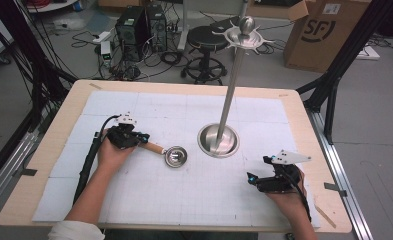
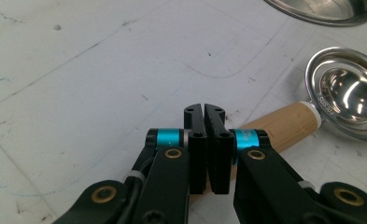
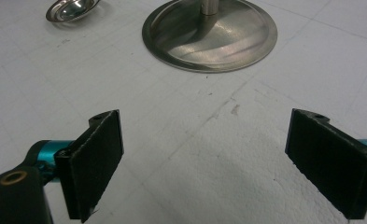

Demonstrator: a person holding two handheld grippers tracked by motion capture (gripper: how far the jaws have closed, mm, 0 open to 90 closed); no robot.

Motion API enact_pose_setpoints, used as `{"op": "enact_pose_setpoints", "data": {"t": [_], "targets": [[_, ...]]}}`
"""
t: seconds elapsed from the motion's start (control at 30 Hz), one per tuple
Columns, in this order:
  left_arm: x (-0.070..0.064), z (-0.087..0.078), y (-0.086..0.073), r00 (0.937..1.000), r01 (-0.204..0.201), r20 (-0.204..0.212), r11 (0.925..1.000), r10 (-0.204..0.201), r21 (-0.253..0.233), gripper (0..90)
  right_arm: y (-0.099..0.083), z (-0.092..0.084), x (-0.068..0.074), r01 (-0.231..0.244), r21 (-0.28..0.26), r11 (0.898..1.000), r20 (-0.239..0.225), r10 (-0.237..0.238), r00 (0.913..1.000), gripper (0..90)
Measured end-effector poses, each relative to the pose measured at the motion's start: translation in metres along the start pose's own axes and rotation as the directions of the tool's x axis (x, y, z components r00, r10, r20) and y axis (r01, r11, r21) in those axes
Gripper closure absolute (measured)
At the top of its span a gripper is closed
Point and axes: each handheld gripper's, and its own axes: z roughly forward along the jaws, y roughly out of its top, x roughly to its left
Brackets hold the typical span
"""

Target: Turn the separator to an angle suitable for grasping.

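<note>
We held the left claw (image 2: 204, 114) low over the white mat (image 1: 184, 200), jaws pressed together with nothing between them, and the small steel ladle (image 2: 344, 100) lay just beyond, its wooden handle (image 2: 284, 126) running under the right jaw, where its near end was hidden. Our right claw (image 3: 204, 154) rested well apart, jaws spread wide and empty. Beyond stood the metal stand (image 1: 219, 140), its pole cut off in both gripper views.

The cardboard box (image 1: 326, 31) reads "SF".
</note>
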Motion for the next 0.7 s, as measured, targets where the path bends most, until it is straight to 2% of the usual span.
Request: {"op": "enact_pose_setpoints", "data": {"t": [0.1, 0.2, 0.37, 0.57, 0.7], "targets": [[0.000, 0.000, 0.000, 0.9999, -0.007, 0.008, 0.9998, 0.007, 0.019, 87.9, 0.000, 0.000, 0.000, -0.002, 0.000, 1.000, 0.000, 0.002, 1.0000, 10.0], [0.000, 0.001, -0.002, 0.9999, 0.005, 0.010, 0.9996, -0.006, 0.028, 87.5, 0.000, 0.000, 0.000, -0.002, 0.000, 1.000, 0.000, 0.002, 1.0000, 10.0], [-0.004, 0.003, -0.005, 0.9995, -0.020, 0.028, 0.9969, 0.018, 0.076, 87.7, 0.000, -0.001, 0.000, 0.003, -0.001, 1.000, 0.001, -0.003, 1.0000, 10.0], [-0.016, -0.003, -0.016, 0.9972, -0.039, 0.066, 0.9975, 0.035, 0.059, 87.6, -0.001, -0.003, -0.002, -0.002, -0.005, 1.000, 0.004, 0.002, 1.0000, 10.0], [-0.021, -0.010, -0.023, 0.9957, -0.036, 0.087, 0.9983, 0.032, 0.046, 87.7, -0.001, -0.003, 0.000, 0.002, -0.004, 1.000, 0.001, -0.002, 1.0000, 10.0]]}}
